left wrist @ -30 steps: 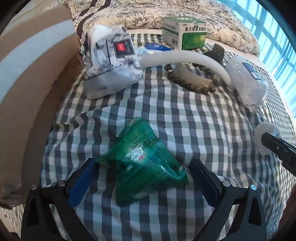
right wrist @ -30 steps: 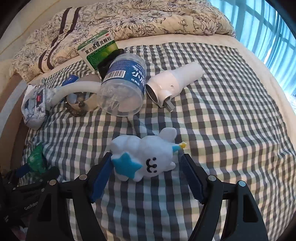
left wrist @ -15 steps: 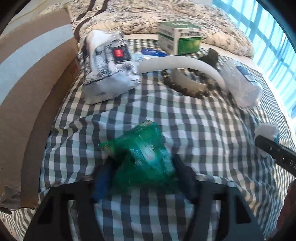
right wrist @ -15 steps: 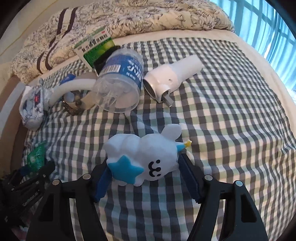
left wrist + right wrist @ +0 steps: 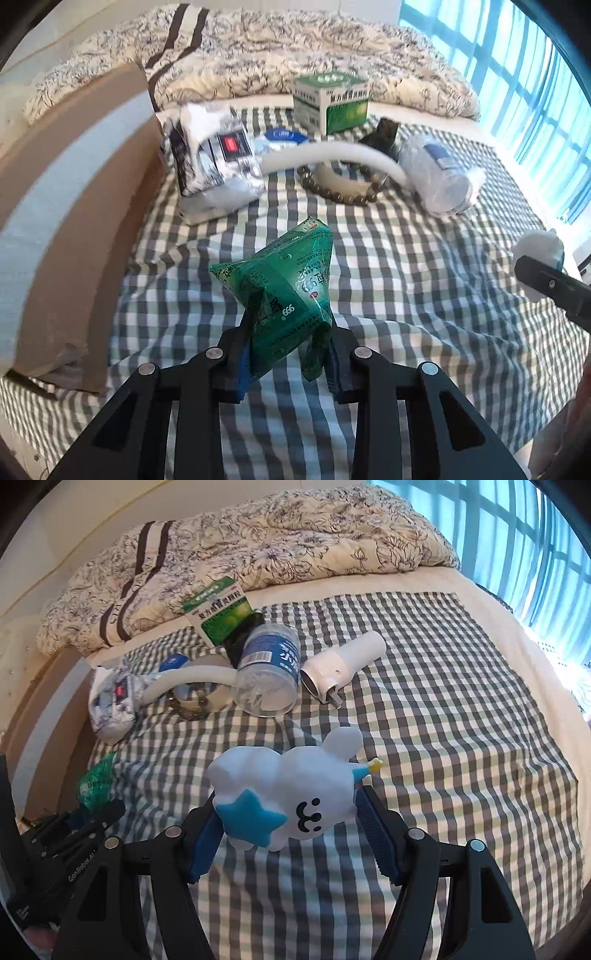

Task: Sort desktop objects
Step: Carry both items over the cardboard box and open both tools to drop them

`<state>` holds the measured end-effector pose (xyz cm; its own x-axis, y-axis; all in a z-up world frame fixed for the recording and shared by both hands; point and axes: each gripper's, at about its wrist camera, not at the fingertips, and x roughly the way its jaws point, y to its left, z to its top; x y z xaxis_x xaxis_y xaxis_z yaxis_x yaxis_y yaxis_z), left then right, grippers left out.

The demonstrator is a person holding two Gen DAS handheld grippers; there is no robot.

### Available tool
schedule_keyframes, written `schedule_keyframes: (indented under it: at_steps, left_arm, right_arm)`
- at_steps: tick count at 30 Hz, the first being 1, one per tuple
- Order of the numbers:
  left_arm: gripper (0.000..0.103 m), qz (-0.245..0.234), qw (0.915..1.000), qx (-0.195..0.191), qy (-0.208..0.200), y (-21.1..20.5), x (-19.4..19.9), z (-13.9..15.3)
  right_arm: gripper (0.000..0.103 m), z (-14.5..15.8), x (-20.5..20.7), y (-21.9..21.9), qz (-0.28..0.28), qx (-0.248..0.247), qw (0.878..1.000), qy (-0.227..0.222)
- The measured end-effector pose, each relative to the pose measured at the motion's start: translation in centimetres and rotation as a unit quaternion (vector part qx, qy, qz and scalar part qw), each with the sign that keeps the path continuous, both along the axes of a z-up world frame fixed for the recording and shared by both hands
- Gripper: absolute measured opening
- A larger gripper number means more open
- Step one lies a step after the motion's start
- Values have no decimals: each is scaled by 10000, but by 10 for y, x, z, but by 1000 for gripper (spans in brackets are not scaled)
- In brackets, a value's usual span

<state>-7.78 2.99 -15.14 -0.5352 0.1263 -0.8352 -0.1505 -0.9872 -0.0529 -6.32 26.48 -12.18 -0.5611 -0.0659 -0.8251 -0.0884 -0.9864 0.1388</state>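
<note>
My left gripper [image 5: 286, 354] is shut on a crumpled green plastic packet [image 5: 284, 291], held just above the checked cloth [image 5: 406, 280]. In the right wrist view my right gripper [image 5: 286, 830] is shut on a white cloud-shaped plush toy [image 5: 284, 794] with a blue star and a smiling face, lifted off the cloth. The plush [image 5: 539, 251] and a right gripper finger [image 5: 550, 286] show at the right edge of the left wrist view. At the left of the right wrist view, the green packet [image 5: 94, 781] sits in the left gripper [image 5: 99, 812].
At the back lie a white tissue pack [image 5: 214, 162], a green medicine box [image 5: 330, 99], a bead bracelet [image 5: 340, 184], a white curved tube [image 5: 328, 157], a clear bottle [image 5: 267, 672] and a white cylinder device [image 5: 343, 664]. A cardboard box [image 5: 66, 206] stands left; a flowered quilt [image 5: 258, 546] behind.
The left gripper closed on the green packet and raised it off the cloth. The right gripper closed on the plush toy and lifted it.
</note>
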Motion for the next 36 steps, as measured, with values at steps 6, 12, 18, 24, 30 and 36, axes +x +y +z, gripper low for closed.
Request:
schedule_keyframes:
  at_steps: [6,12,18,24,30,36]
  left_arm:
    - [32,5,9991,9,417,-4,12,36]
    - [32,63,9964,50,849,-21,19,79]
    - [32,198,9920,111,1245,-53,18,123]
    - [32,650,9870,101,1467,-109,15,154]
    - [32,1146,9833,36,1414,-171,15,154]
    - [32,1395,9824,85,1240,-212,14,134]
  right_arm:
    - [69,27,16,-13,168,-20,9996,229]
    - [69,56,27,-39,408,11,9978,528]
    - [69,85,30,-78,751,-9,9944,746]
    - [69,120,22,-134,1281,-73,9866,1005]
    - [69,139,9,-202,1892,-206,9753,1118]
    - [69,139,-18,-263,2242,-444,9692,914]
